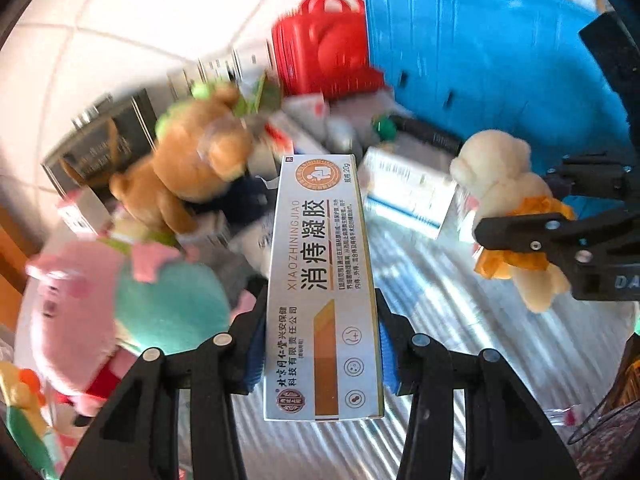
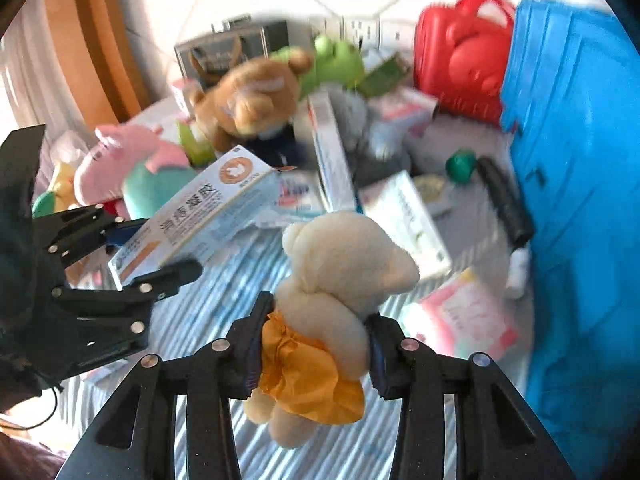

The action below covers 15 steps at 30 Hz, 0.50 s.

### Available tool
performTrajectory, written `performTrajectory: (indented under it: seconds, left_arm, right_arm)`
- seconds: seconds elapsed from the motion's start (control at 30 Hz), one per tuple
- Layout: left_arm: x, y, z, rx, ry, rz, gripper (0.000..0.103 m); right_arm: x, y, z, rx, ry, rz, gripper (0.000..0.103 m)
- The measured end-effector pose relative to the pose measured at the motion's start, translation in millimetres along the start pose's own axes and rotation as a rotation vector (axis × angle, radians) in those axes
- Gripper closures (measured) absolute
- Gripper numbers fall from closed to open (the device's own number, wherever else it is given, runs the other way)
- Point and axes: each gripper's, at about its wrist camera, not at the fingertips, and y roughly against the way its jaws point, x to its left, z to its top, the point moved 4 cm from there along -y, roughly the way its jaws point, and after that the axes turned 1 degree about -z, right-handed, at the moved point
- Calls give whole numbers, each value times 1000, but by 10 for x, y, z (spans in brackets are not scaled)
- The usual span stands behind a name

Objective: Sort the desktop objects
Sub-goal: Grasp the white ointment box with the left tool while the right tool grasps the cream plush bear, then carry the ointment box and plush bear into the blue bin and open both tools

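I've got both jaws loaded. Left gripper [image 1: 322, 344] is clamped on the long white medicine box [image 1: 322, 280], centre of the left wrist frame, pads on its two long sides near the lower end, box pointing up-frame and lifted off the striped desk [image 1: 460, 320]. Light cardboard, stiff but crushable, glossy so it could slip; the grip sits low, so I'd expect the far end to swing. Right gripper [image 2: 314, 344] is closed on the cream plush bear [image 2: 344, 264] around its waist at the orange skirt [image 2: 308, 376], lower centre of the right wrist frame. Soft, light, squashes under the pads, not fragile; torso is the best hold. Upper right: blue bin [image 2: 580, 200] and red basket [image 2: 460, 64], likely drop spots. Brown bear [image 1: 200, 148] and pink plush [image 1: 80, 312] lie in the left clutter.
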Motion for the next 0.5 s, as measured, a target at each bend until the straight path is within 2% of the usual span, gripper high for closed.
performTrajectory:
  seconds: [0.2,0.33,0.5]
  left_arm:
    - [-120,614,395,-145,-21,9,58]
    - [-189,1057,568,-229,-45,-15,58]
    - [-422,1412,893,-315,-92,-60,58]
  right_arm:
    - [37,625,199,-131,0,-40,62]
    - [34,1179,293,-238,-16,-74,62]
    - [33,1837,317,-346,-57,-118,62]
